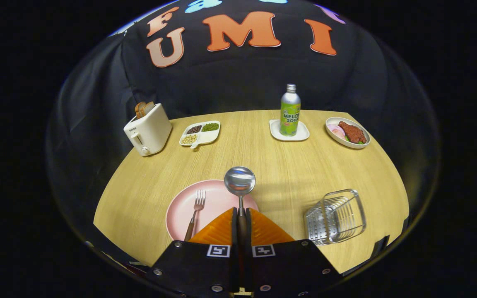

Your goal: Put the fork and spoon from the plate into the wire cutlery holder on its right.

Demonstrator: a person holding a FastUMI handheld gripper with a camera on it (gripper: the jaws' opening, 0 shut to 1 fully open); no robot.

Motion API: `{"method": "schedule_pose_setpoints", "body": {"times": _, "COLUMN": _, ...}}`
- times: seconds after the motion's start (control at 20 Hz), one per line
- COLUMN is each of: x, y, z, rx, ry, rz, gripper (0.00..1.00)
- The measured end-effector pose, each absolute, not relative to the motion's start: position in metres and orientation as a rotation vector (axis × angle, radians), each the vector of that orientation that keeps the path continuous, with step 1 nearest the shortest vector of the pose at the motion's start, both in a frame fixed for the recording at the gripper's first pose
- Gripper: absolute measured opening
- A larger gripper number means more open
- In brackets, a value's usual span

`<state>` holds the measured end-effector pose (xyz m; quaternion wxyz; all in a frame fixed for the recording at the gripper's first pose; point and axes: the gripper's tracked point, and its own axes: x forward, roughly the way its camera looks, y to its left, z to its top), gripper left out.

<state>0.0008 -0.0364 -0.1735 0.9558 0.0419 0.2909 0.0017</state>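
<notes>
My gripper [240,215] is shut on the handle of a metal spoon [239,182]. The spoon's bowl sticks out ahead of the fingers, lifted over the far edge of the pink plate [180,207]. A fork [195,213] with a brown handle lies on the plate, just left of the fingers, tines pointing away. The wire cutlery holder [338,215] stands on the table to the right of the plate and of the fingers.
Along the far side of the wooden table [271,165] stand a white toaster [147,128] with bread, a divided dish of beans [200,133], a soda bottle [290,109] on a white coaster, and a plate of food [347,132].
</notes>
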Motion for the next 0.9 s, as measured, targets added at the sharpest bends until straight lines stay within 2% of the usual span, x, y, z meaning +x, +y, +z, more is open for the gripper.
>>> {"method": "schedule_pose_setpoints", "body": {"times": 0.4, "x": -0.039, "y": -0.128, "z": -0.159, "rx": 0.043, "ry": 0.682, "rz": -0.129, "gripper": 0.05}}
{"method": "schedule_pose_setpoints", "body": {"times": 0.9, "x": -0.067, "y": -0.157, "z": -0.181, "rx": -0.025, "ry": 0.881, "rz": -0.115, "gripper": 0.05}}
